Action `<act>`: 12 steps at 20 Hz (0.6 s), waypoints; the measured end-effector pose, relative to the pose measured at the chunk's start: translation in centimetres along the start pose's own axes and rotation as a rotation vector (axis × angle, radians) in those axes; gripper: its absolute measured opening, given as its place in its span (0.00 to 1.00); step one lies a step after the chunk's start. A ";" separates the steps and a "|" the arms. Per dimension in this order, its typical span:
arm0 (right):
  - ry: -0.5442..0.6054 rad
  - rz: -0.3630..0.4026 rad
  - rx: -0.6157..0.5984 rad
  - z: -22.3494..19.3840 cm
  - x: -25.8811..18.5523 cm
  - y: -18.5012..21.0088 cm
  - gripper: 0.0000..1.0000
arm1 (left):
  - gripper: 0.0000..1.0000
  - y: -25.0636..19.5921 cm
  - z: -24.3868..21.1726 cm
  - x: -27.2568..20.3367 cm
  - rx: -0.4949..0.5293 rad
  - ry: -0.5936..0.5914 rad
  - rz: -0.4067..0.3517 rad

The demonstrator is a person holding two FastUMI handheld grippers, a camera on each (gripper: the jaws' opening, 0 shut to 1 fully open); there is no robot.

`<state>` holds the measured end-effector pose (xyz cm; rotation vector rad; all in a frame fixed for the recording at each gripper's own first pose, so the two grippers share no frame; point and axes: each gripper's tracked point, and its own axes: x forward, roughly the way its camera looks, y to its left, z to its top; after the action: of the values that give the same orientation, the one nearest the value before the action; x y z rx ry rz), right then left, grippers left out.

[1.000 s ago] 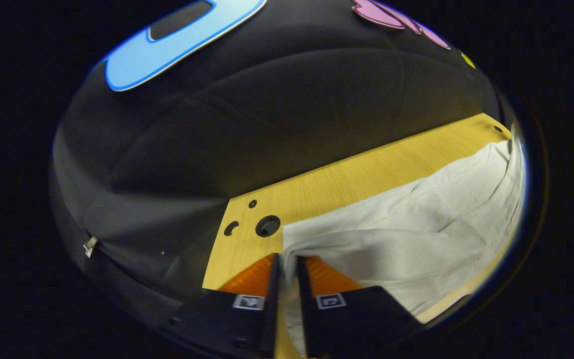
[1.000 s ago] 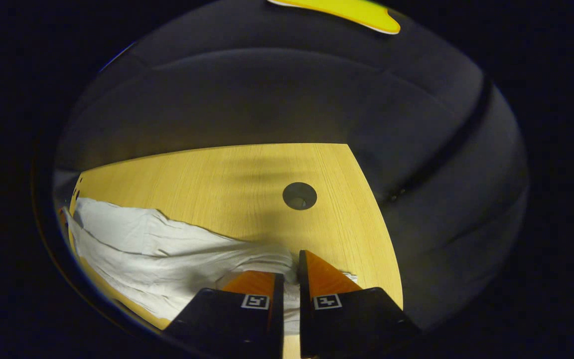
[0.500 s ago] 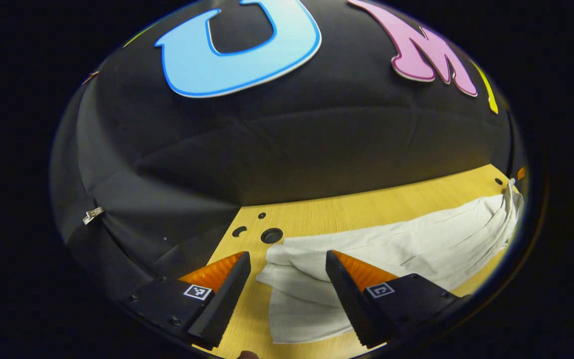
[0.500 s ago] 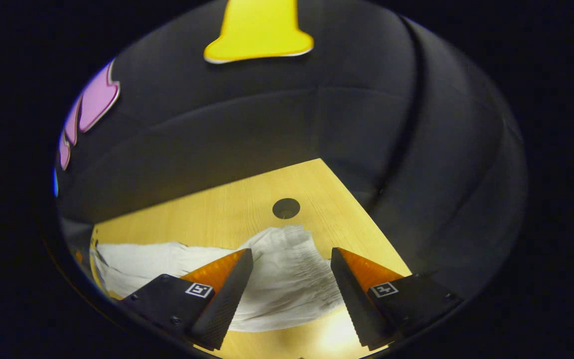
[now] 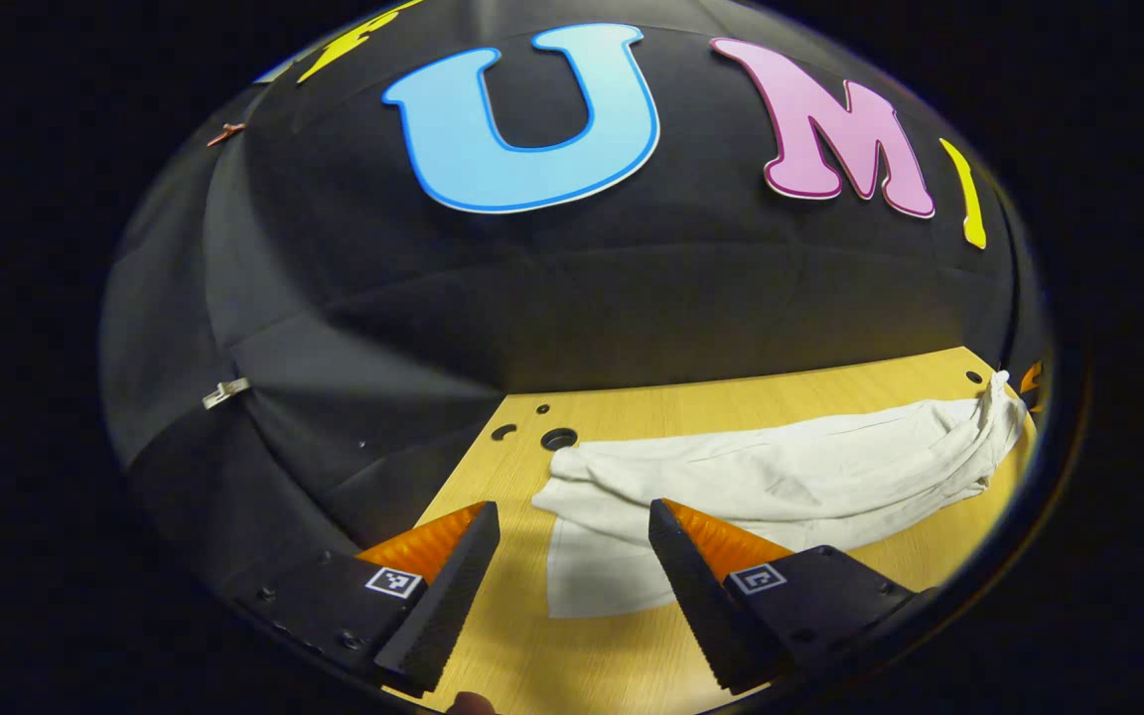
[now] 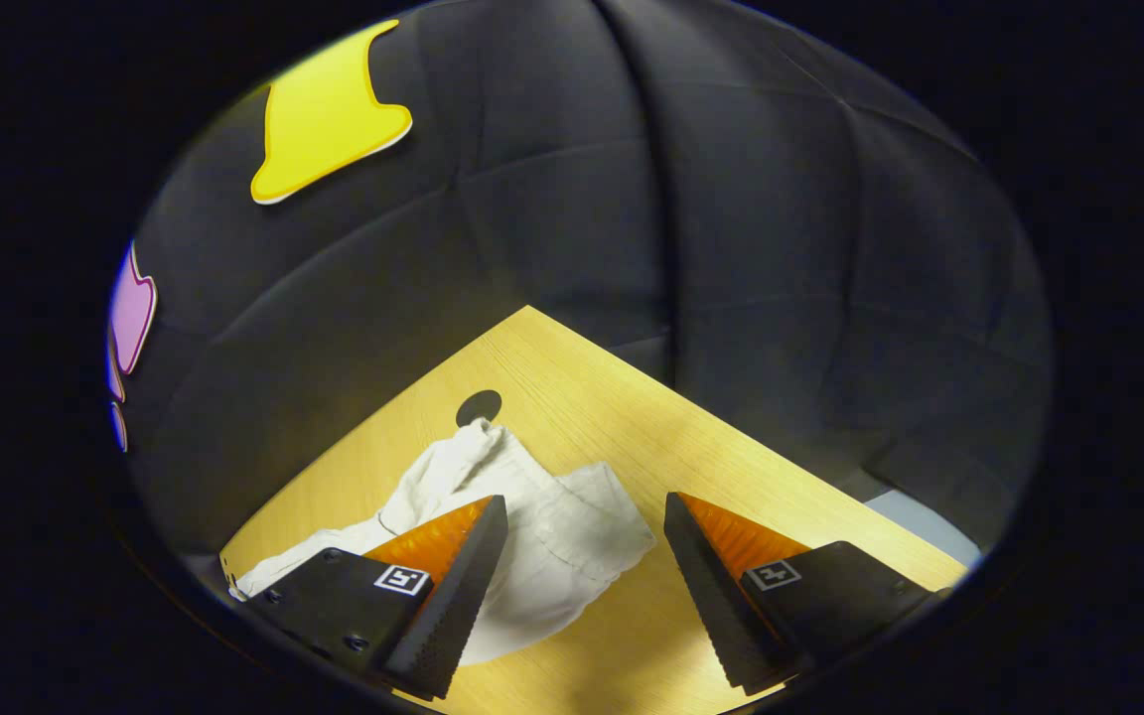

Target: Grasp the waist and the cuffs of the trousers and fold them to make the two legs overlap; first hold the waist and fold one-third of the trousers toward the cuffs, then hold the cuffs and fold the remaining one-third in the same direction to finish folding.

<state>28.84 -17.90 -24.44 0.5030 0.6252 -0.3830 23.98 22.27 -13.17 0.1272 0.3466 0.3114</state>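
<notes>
White trousers (image 5: 781, 482) lie stretched along the wooden table (image 5: 731, 397), legs one over the other, running from the near left to the far right. In the left gripper view my left gripper (image 5: 572, 526) hangs open above the near end of the cloth, touching nothing. In the right gripper view the other end of the trousers (image 6: 552, 526), gathered and wrinkled, lies below my right gripper (image 6: 582, 516), which is open and raised off it.
Round holes (image 5: 559, 438) pierce the table near its left corner, just beyond the cloth. Another hole (image 6: 479, 406) sits by the bunched tip in the right gripper view. The table's corner and edges (image 6: 731, 437) meet the black booth wall close behind.
Both grippers were shut on the trousers' ends a second ago. They have opened, let the cloth drop onto the table, and lifted back from it.
</notes>
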 end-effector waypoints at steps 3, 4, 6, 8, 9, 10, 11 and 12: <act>-0.018 -0.012 -0.011 -0.7 1.0 0.0 0.99 | 0.96 -0.3 -2.1 -2.7 -0.023 0.030 0.004; -0.026 -0.006 -0.011 -0.7 0.8 0.1 0.99 | 0.96 -0.5 -2.6 -3.5 -0.024 0.037 0.001; -0.024 -0.015 -0.013 -1.1 1.0 -0.1 0.99 | 0.96 -0.6 -3.4 -4.7 -0.016 0.046 0.015; 0.013 -0.024 -0.007 -2.2 2.0 -0.1 0.99 | 0.96 -1.3 -3.8 -5.7 -0.023 0.057 0.013; 0.032 -0.028 -0.011 -2.8 2.4 -0.1 0.99 | 0.97 -1.7 -3.7 -6.1 -0.035 0.058 0.007; -0.005 -0.030 -0.027 -2.2 2.7 0.1 0.99 | 0.96 -2.1 -3.2 -6.5 -0.045 0.047 0.003; 0.005 -0.032 -0.038 -2.5 2.8 0.1 0.98 | 0.96 -2.4 -2.6 -6.8 -0.056 0.034 -0.001; -0.020 -0.037 -0.054 -2.4 2.6 0.3 0.99 | 0.96 -2.6 -2.0 -7.0 -0.064 0.023 -0.005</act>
<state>29.80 -16.84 -27.67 0.4365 0.6250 -0.4051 17.79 17.71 -13.31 0.0596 0.3596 0.3192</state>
